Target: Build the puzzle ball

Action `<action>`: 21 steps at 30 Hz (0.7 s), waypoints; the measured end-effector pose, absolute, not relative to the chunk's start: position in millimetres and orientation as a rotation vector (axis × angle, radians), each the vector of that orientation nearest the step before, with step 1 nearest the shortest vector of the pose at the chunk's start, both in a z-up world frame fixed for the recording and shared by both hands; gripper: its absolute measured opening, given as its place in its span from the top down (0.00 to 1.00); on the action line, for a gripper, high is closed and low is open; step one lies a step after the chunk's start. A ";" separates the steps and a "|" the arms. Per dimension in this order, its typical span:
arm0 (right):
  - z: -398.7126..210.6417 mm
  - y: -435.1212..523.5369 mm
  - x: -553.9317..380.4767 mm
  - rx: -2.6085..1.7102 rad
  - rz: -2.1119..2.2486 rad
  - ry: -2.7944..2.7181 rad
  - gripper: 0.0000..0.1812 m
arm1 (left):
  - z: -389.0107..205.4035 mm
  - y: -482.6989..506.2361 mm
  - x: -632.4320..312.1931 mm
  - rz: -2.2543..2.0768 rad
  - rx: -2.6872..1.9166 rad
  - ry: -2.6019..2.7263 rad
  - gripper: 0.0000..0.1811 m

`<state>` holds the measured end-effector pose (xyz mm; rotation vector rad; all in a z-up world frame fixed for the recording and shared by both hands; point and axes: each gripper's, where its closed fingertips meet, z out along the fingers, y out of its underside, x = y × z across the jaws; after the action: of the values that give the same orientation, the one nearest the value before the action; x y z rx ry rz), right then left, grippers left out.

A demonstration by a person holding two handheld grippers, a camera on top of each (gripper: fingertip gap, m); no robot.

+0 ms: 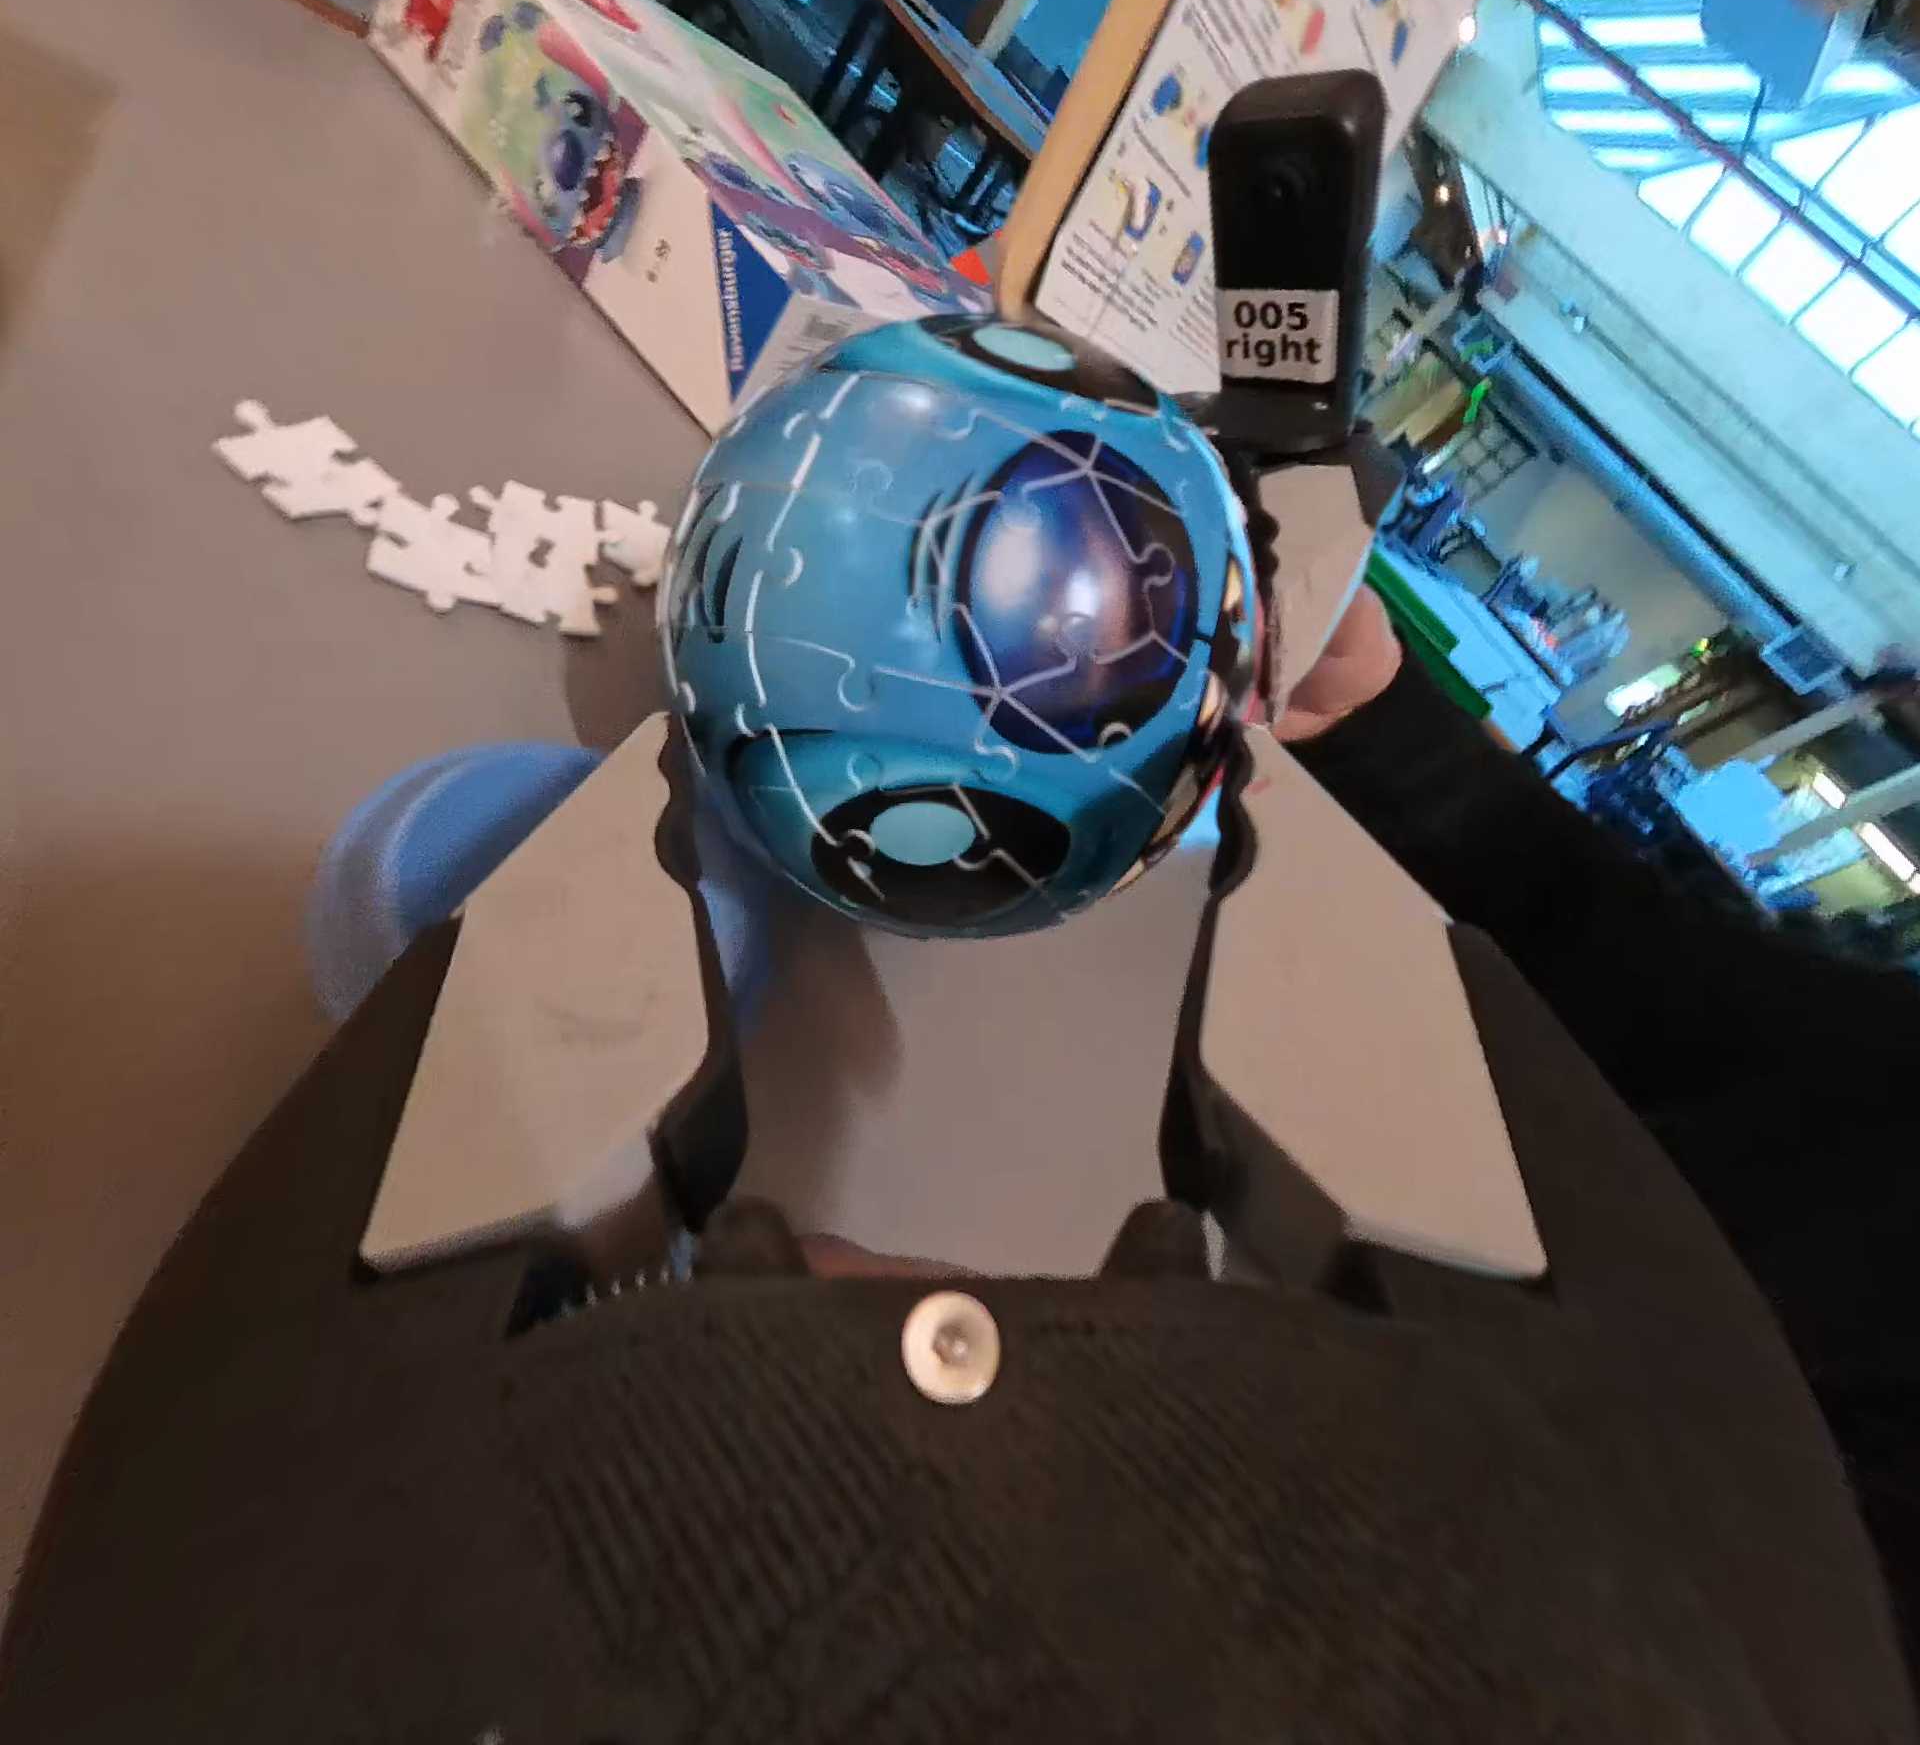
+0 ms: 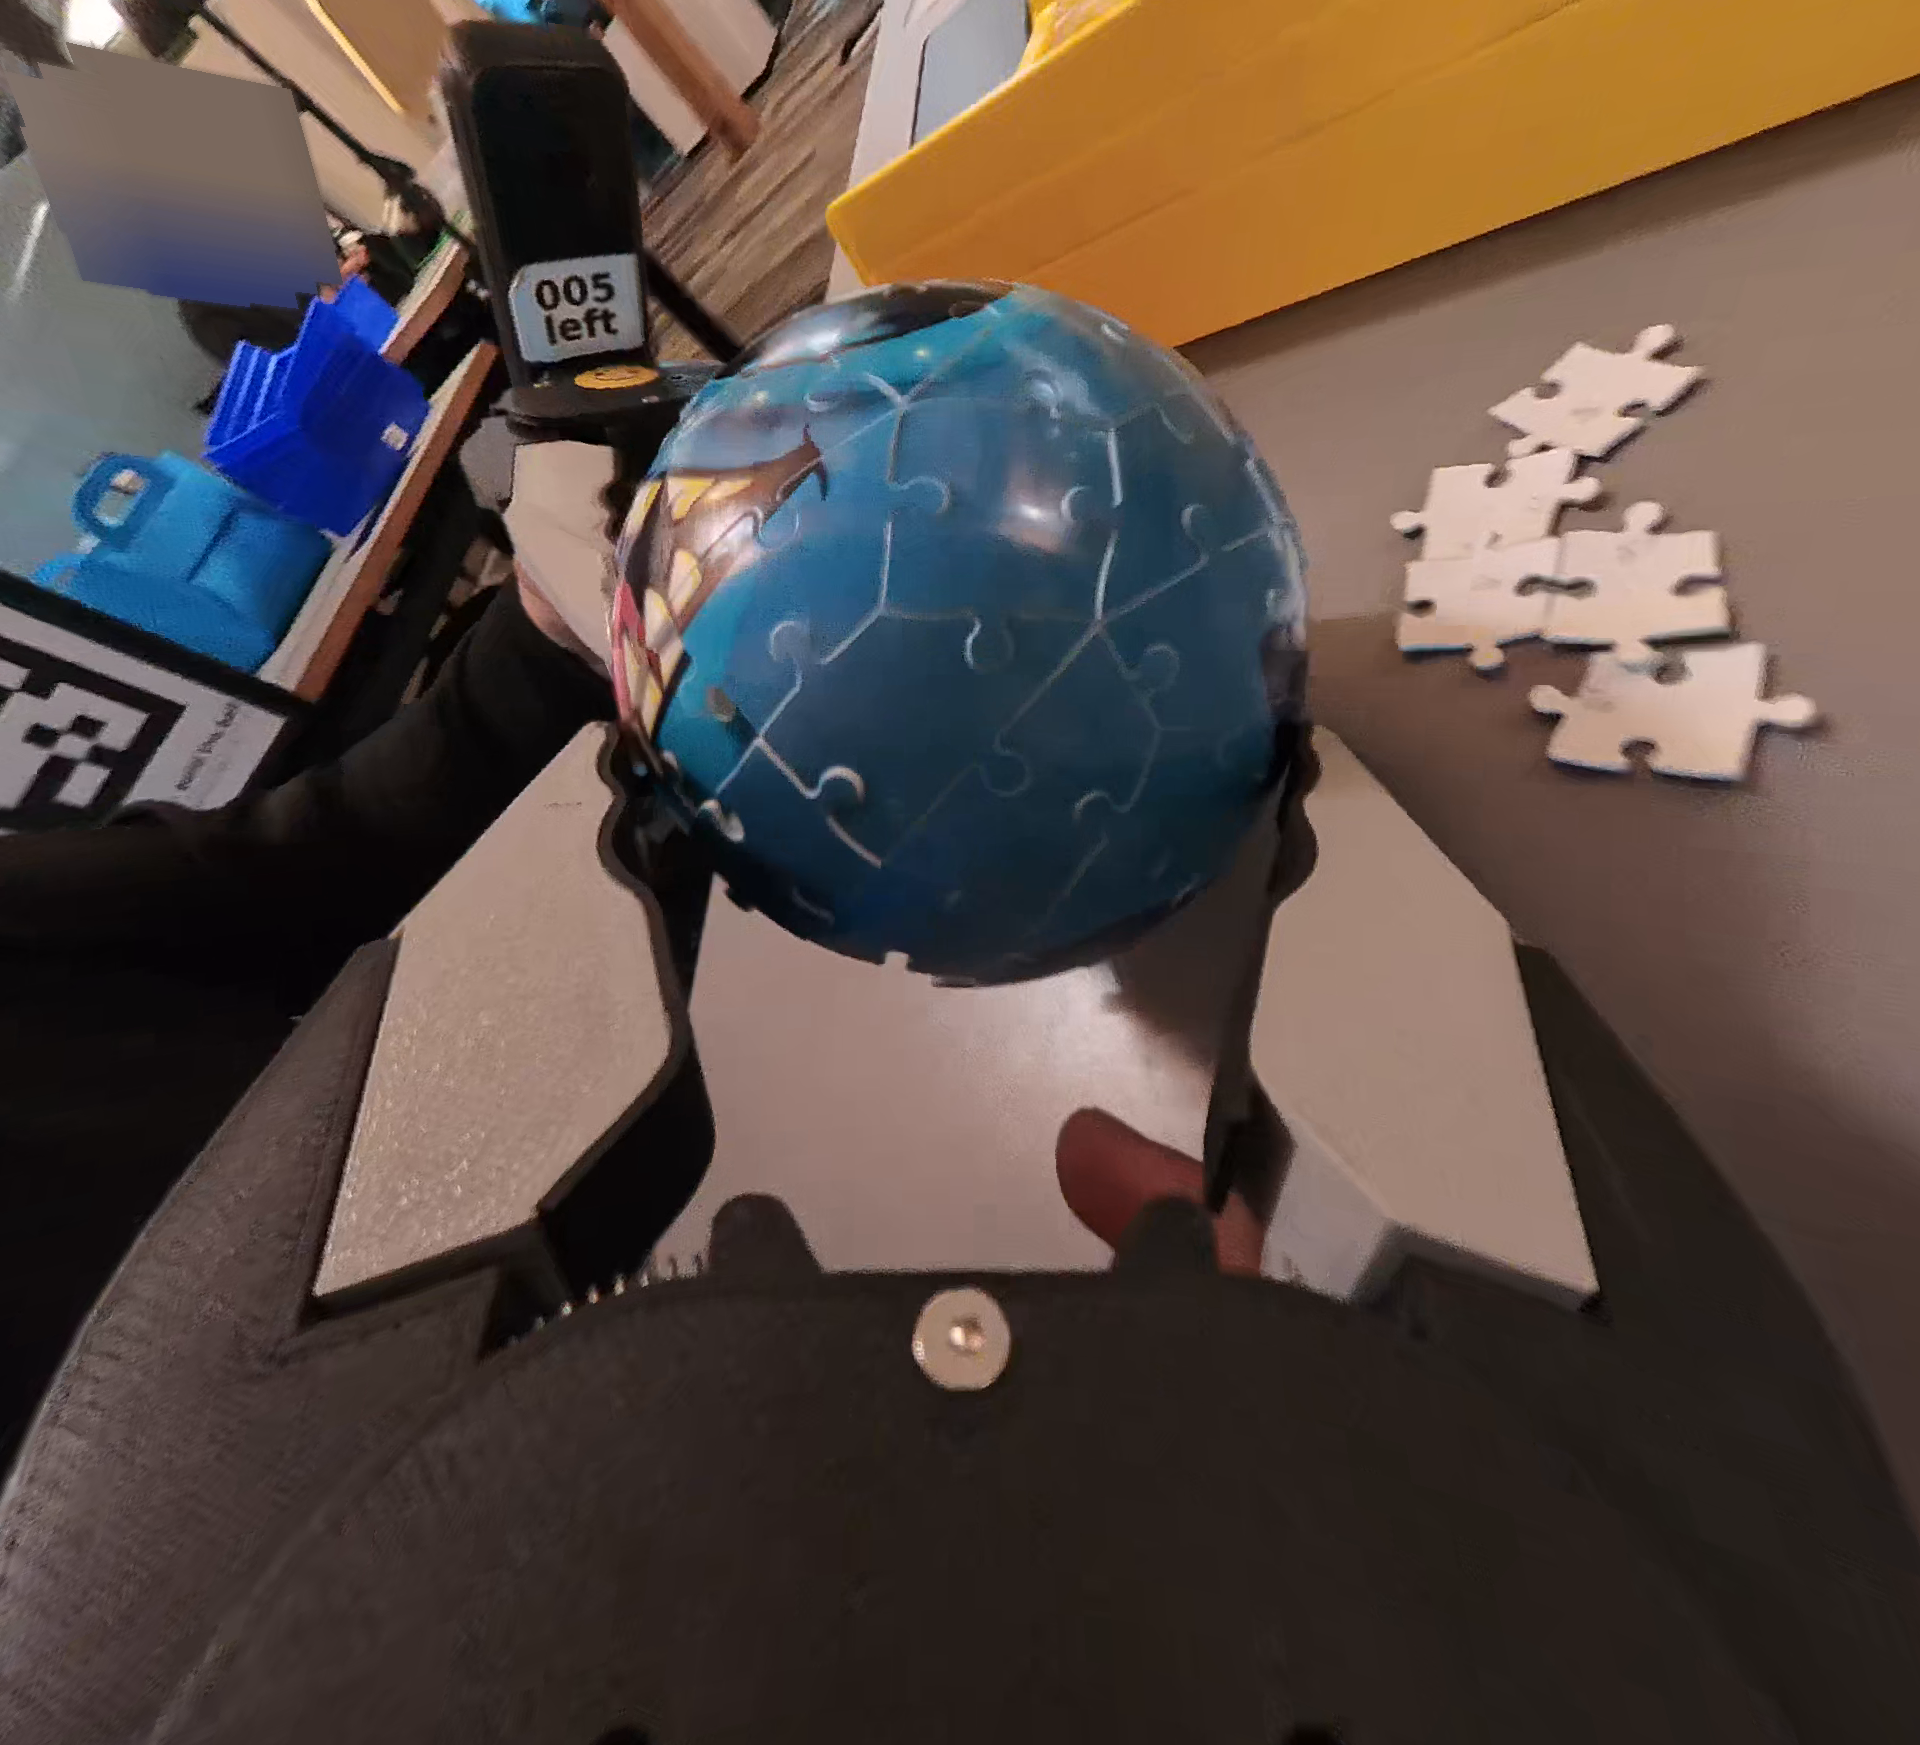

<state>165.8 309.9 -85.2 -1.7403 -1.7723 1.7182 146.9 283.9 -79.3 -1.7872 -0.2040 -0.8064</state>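
The blue puzzle ball (image 1: 935,635) is assembled from curved pieces and shows a large dark eye and two round sockets. It is held in the air above the grey table (image 1: 208,345). My left gripper (image 1: 951,760) is shut on its sides. My right gripper (image 2: 956,770) is shut on the same ball (image 2: 987,656) from the opposite side, where a toothy mouth shows at its left. The right gripper's camera (image 1: 1299,241) stands behind the ball in the left wrist view, and the left gripper's camera (image 2: 551,209) does in the right wrist view. Several white, face-down loose pieces (image 1: 447,521) lie on the table (image 2: 1579,573).
The puzzle box (image 1: 623,168) lies at the back of the table, with an instruction sheet (image 1: 1247,64) propped beside it. A blurred blue part (image 1: 416,854) sits below my left finger. A yellow bin (image 2: 1351,85) stands behind the loose pieces. Blue containers (image 2: 208,542) are off the table.
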 end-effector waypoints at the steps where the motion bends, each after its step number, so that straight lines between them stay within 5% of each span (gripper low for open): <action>1: -84.2 314.6 170.2 -1.716 1.709 -1.739 0.34 | -79.1 288.1 152.1 -0.789 -1.790 -0.160 0.45; 21: -88.5 352.4 232.3 -1.352 1.574 -1.594 0.31 | -102.5 322.4 213.1 -0.512 -1.885 0.315 0.46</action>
<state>232.3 352.4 -88.5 -1.3517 -1.5936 1.5738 213.1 322.4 -102.5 -1.8854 0.3151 -0.5124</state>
